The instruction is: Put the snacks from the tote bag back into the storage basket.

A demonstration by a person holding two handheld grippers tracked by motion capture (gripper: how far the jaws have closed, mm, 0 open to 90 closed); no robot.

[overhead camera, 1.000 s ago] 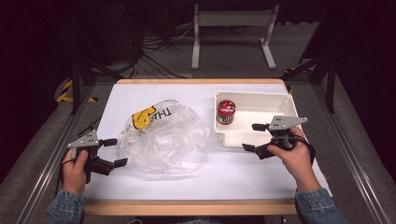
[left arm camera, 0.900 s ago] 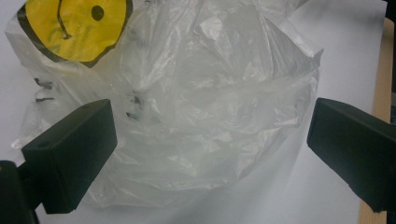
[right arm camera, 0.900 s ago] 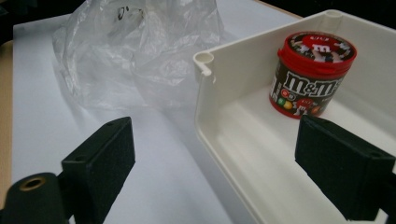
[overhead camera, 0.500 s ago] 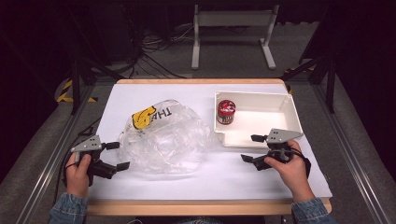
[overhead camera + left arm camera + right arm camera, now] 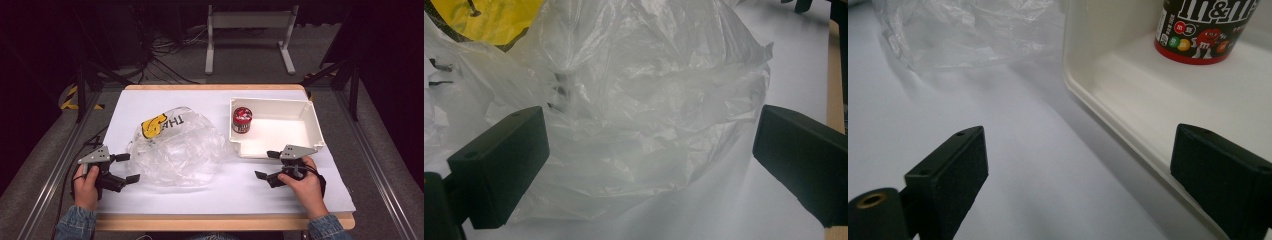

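A crumpled clear plastic bag (image 5: 175,145) with a yellow print lies in the middle of the white table. My left gripper (image 5: 127,167) stands open at the bag's left edge, its jaws wide apart and nothing between them; the bag (image 5: 644,105) sits just ahead of it. A white tray (image 5: 300,107) holds an upright red M&M's tub (image 5: 242,120) in its left end. My right gripper (image 5: 266,165) is open just in front of the tray's near left corner, empty. In the right gripper view the tub (image 5: 1205,30) stands inside the tray (image 5: 1108,95).
The table's wooden front edge (image 5: 225,222) runs close behind both hands. Bare white tabletop (image 5: 235,187) lies between the bag and the right gripper. Dark floor, cables and a metal stand (image 5: 250,35) lie beyond the far edge.
Both grippers have drawn back toward the table's near edge. The right gripper moved away from the tray's front wall; the left slid a little nearer. Bag and tub have not moved.
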